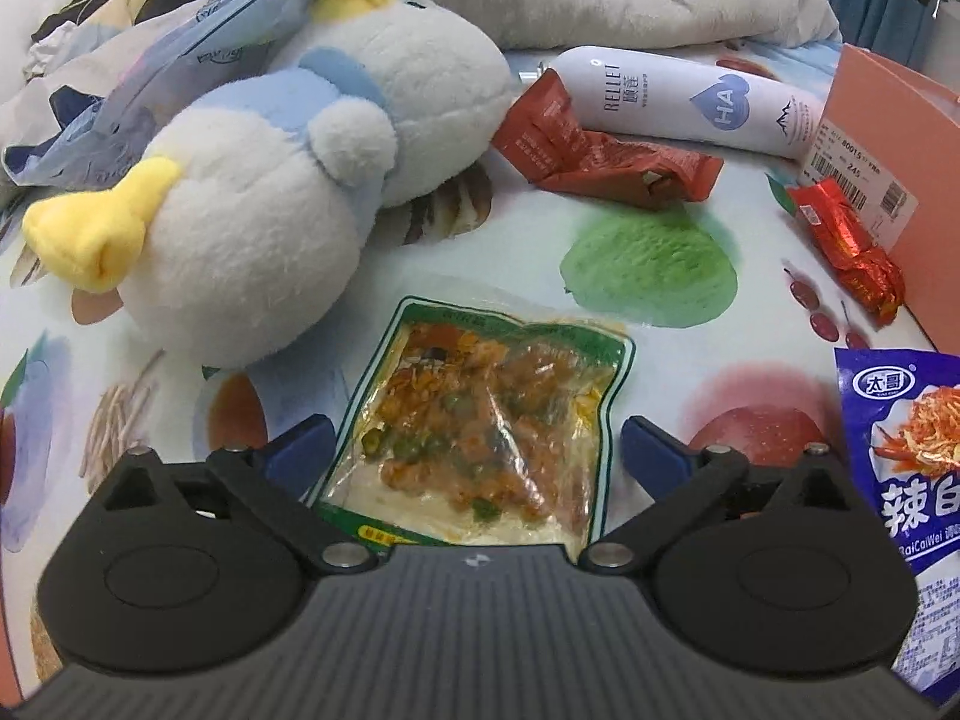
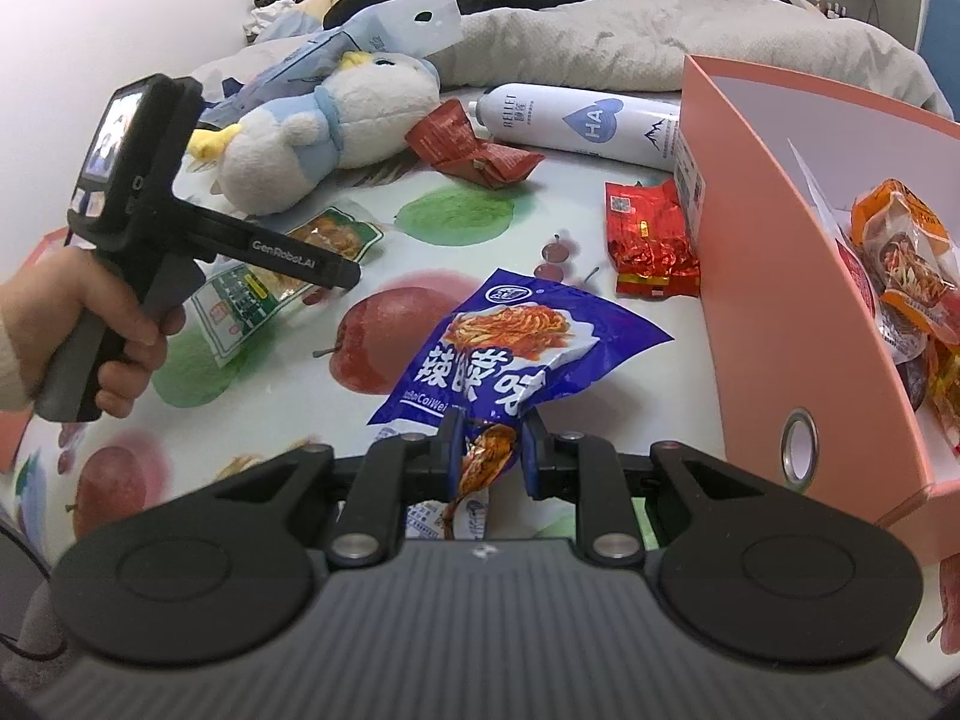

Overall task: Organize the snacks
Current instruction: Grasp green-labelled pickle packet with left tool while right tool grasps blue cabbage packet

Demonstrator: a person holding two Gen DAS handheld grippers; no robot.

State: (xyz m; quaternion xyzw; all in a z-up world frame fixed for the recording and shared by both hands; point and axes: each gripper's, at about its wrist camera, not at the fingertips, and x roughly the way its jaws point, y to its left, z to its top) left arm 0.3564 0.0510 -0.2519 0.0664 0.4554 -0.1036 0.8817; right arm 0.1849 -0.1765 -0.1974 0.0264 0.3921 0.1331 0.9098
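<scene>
Sorting is partly complete: several orange and red packets already lie inside the pink box (image 2: 780,276), while at least four packets are not yet boxed. The right gripper (image 2: 492,450) has its fingers clamped on the lower edge of the blue snack bag (image 2: 516,348), which stands partly lifted off the fruit-print cloth (image 2: 372,324), just beside the box's near wall. The left gripper (image 1: 474,438) hovers with fingers spread wide on either side of the clear vegetable pouch (image 1: 480,414), which lies flat on the cloth, not yet gripped. Remaining items: a crumpled red wrapper (image 2: 474,150) and a red foil packet (image 2: 651,240) resting against the box wall. The plush penguin (image 1: 252,210) crowds the pouch's left side; the white bottle (image 1: 690,102) lies beyond. Open cloth between pouch and box appears sufficient for transfer over the raised box edge.
</scene>
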